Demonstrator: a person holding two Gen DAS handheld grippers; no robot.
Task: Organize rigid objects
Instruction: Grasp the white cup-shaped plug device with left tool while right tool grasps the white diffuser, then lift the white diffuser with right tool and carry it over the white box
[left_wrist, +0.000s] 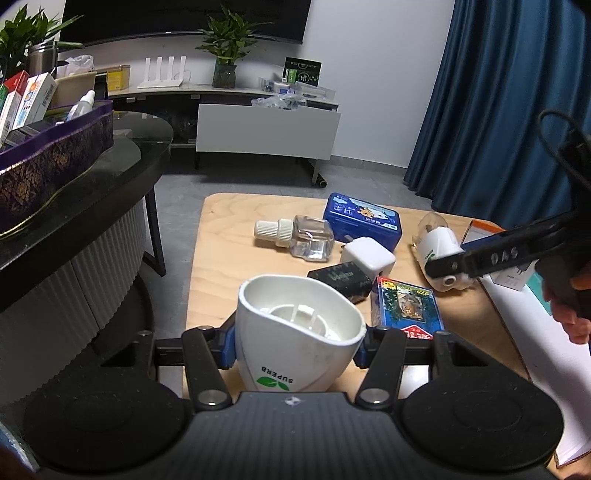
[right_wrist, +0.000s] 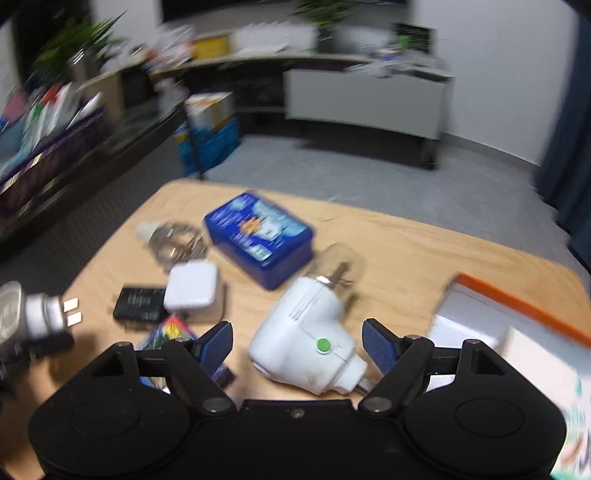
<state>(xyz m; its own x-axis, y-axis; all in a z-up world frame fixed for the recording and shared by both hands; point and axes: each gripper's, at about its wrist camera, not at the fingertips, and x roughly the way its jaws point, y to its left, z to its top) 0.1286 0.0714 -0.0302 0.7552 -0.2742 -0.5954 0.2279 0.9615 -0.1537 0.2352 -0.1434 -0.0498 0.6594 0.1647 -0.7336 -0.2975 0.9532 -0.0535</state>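
Observation:
My left gripper (left_wrist: 297, 343) is shut on a white plug-in heater shell (left_wrist: 295, 343) marked SUPERB, held above the near left of the wooden table (left_wrist: 221, 236). My right gripper (right_wrist: 297, 345) is open, its blue pads either side of a white plug-in heater (right_wrist: 310, 343) with a green button and a clear bottle attached, which lies on the table; it also shows in the left wrist view (left_wrist: 439, 251). On the table lie a blue tin (right_wrist: 258, 236), a clear refill bottle (left_wrist: 295, 236), a white charger cube (right_wrist: 192, 286), a black adapter (right_wrist: 138, 304) and a colourful card box (left_wrist: 406, 310).
A white box with an orange edge (right_wrist: 517, 317) sits at the table's right. A black counter (left_wrist: 110, 173) with a purple tray of boxes (left_wrist: 55, 155) stands to the left. A TV bench (left_wrist: 266, 129) and blue curtain (left_wrist: 498, 110) are behind.

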